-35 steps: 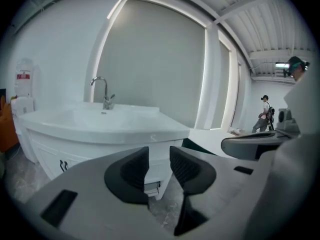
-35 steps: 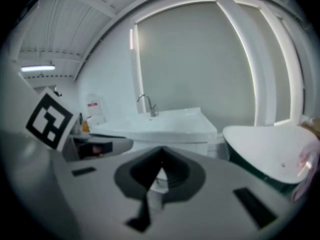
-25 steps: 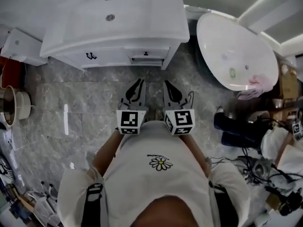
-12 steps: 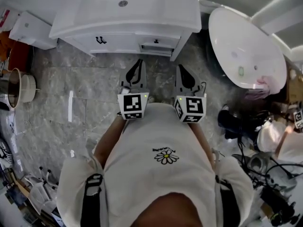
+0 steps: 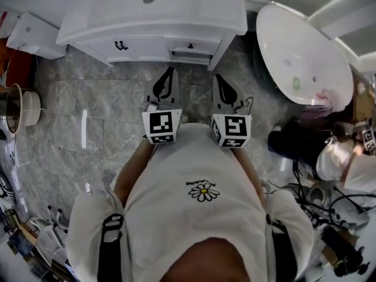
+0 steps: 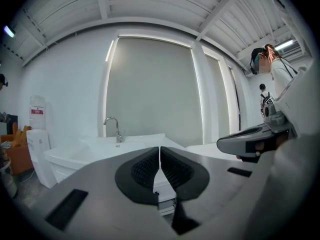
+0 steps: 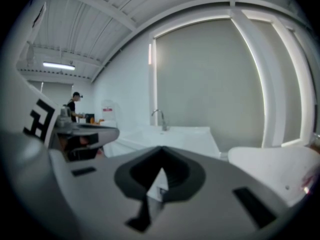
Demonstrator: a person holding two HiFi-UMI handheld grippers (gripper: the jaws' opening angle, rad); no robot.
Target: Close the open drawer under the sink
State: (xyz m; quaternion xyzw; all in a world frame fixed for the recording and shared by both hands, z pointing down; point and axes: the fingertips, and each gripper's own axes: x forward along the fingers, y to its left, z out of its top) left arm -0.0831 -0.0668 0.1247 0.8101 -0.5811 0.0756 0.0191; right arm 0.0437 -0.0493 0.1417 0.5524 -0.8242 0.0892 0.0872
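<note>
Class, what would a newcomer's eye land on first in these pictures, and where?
The white sink cabinet fills the top of the head view, its right-hand drawer pulled slightly out. Below it the left gripper and right gripper point that way, both shut and empty. A large white oval tub sits at the right.

Grey marble floor tiles (image 5: 70, 116) spread underfoot, a white oval bathtub (image 5: 294, 46) sits at two o'clock, and a tall shaded window (image 6: 150, 89) fills the white wall (image 6: 65, 84) ahead.

Drawer (image 5: 189, 50) in cabinet's (image 5: 138, 44) right half, under sink (image 5: 153, 4). Bathtub (image 5: 302, 57) right of cabinet, box (image 5: 35, 36) to its left, all on floor (image 5: 76, 116).
</note>
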